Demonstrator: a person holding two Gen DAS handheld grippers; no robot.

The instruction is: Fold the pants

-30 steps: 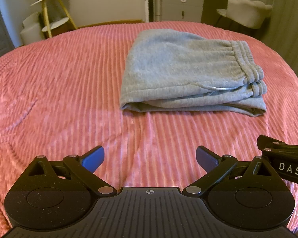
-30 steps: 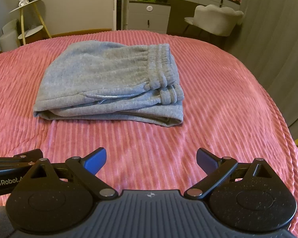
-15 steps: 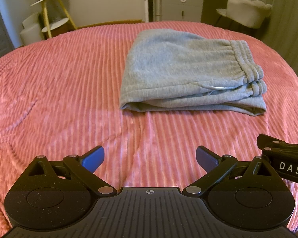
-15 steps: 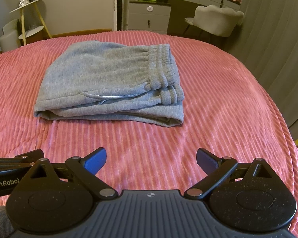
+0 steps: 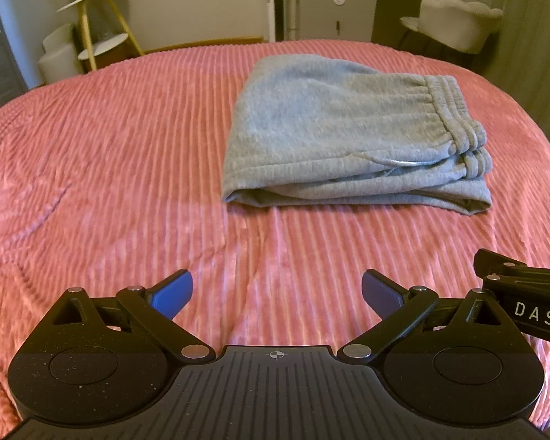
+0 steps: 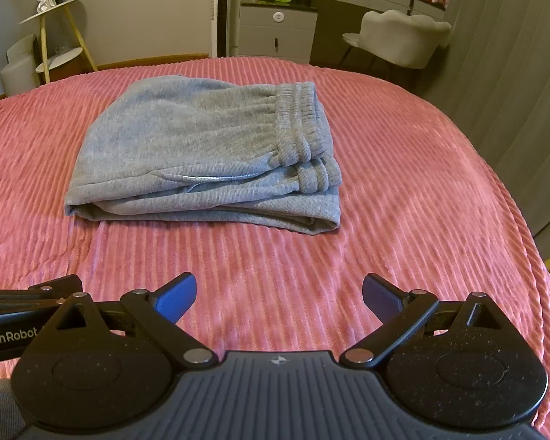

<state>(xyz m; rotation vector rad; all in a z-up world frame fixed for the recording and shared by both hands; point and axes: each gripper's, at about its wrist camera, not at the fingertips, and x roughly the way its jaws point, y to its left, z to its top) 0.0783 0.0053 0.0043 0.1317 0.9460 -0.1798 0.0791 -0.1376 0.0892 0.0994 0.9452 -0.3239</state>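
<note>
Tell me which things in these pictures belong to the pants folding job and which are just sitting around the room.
Part of the job:
grey pants, folded, lying on the pink bedspread
left gripper, open, empty
right gripper, open, empty

Just around:
white chair
grey drawer cabinet
tripod side table

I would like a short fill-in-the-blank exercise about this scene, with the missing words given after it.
1. The grey pants lie ____ on the pink bedspread.
2. The left gripper and the right gripper both have their jaws ____.
3. Neither gripper holds or ____ the pants.
4. In both views the elastic waistband is at the ____ end of the pants.

Missing words: folded; open; touches; right
</note>
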